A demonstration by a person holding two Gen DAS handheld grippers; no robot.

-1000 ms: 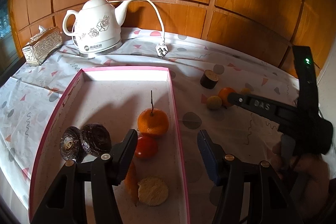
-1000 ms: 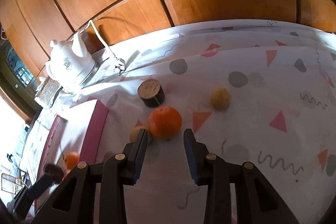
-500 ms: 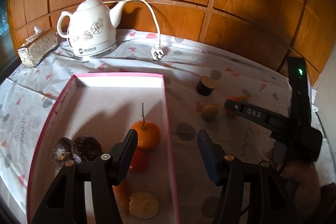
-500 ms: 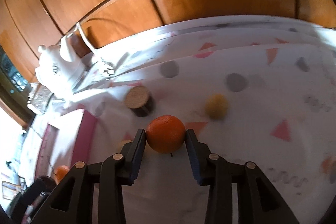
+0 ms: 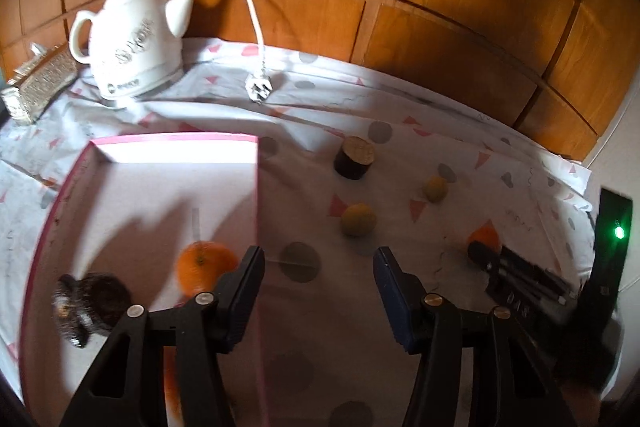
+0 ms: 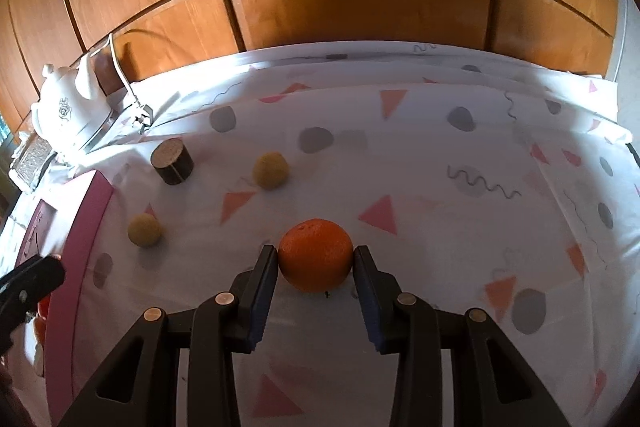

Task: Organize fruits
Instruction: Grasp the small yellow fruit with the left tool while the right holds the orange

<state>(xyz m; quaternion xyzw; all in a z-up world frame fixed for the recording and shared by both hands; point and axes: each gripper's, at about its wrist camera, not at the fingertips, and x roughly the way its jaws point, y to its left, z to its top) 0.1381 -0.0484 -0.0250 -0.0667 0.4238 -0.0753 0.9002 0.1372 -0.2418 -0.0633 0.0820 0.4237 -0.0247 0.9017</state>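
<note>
My right gripper is shut on an orange and holds it over the patterned cloth; it also shows in the left wrist view. My left gripper is open and empty above the right wall of the pink-rimmed tray. In the tray lie an orange with a stem and dark round fruits. On the cloth lie two small yellow fruits and a dark cylinder-shaped piece. These also show in the left wrist view: yellow fruits, cylinder.
A white kettle with its cord and plug stands at the back left. A tissue box sits left of it. Wooden wall panels close the back. The tray's pink rim shows at the left of the right wrist view.
My right gripper has closed on the orange and carried it away from the other fruits toward me. My left gripper has drifted right, from over the tray to over its right wall.
</note>
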